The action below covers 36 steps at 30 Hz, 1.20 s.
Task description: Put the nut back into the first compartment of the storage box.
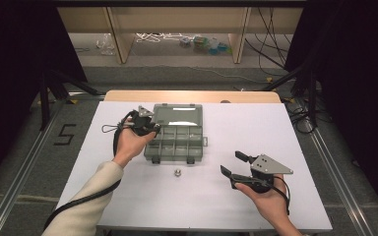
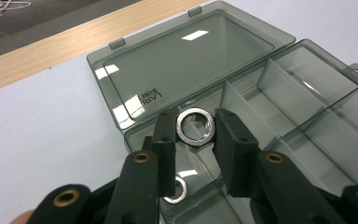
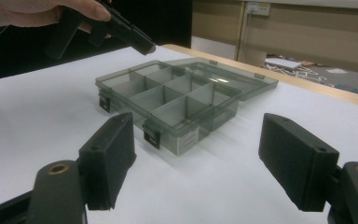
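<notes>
So my left gripper (image 2: 195, 135) is pinching a shiny silver hex nut (image 2: 195, 126) over the smoky grey plastic compartment box's (image 2: 307, 135) corner compartment. Right gripper (image 3: 196, 163) sits wide open with nothing in it, well apart from the box

A white-topped table (image 1: 128, 196) with a wooden far edge carries an open smoky-grey compartment box (image 1: 174, 142), lid laid flat behind it, and a small metal nut (image 1: 177, 172) just in front.
</notes>
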{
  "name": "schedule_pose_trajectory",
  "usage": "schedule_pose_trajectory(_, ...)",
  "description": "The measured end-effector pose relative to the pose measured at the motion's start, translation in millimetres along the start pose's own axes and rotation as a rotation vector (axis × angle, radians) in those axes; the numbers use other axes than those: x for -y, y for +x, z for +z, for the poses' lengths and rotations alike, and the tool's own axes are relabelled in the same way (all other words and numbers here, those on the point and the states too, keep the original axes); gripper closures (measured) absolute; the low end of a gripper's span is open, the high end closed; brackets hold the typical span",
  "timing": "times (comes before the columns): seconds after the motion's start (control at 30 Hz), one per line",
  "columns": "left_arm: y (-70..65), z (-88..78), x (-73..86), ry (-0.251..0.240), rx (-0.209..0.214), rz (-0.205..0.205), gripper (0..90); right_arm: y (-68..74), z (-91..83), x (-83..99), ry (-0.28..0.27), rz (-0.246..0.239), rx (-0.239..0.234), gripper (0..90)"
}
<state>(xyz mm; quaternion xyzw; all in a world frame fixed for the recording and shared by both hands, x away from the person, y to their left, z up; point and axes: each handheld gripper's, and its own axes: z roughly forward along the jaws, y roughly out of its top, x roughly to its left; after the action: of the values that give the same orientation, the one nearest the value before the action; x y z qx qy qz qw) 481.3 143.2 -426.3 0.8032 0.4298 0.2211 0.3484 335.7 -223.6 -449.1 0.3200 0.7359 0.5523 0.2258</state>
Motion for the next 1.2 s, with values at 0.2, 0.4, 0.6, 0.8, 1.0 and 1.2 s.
schedule_pose_trajectory(0.2, 3.0, 8.1, 2.6, -0.001, -0.004, 0.002, 70.2, -1.4, 1.4, 0.5, -0.019, -0.017, 0.000, 27.6)
schedule_pose_trajectory(0.4, 3.9, 13.2, 5.7, 0.015, -0.006, -0.007, 70.3, 0.1, 0.2, 0.3, 0.000, -0.001, -0.002, 27.6)
schedule_pose_trajectory(0.6, 3.9, 17.7, 7.7, 0.014, -0.002, -0.012, 70.2, -1.3, 1.4, 0.6, -0.019, -0.017, -0.001, 27.6)
schedule_pose_trajectory(0.8, 5.0, 21.5, 9.9, 0.020, -0.013, -0.024, 70.2, 0.2, 0.5, 0.6, -0.004, 0.009, -0.008, 27.5)
schedule_pose_trajectory(1.0, 5.0, 23.3, 9.8, 0.024, -0.012, -0.023, 70.2, -1.5, 1.3, 0.5, -0.019, -0.018, 0.002, 27.5)
schedule_pose_trajectory(1.2, 6.2, 25.7, 11.3, 0.024, -0.024, -0.036, 70.2, -1.2, 1.4, 0.5, -0.019, -0.018, -0.002, 27.5)
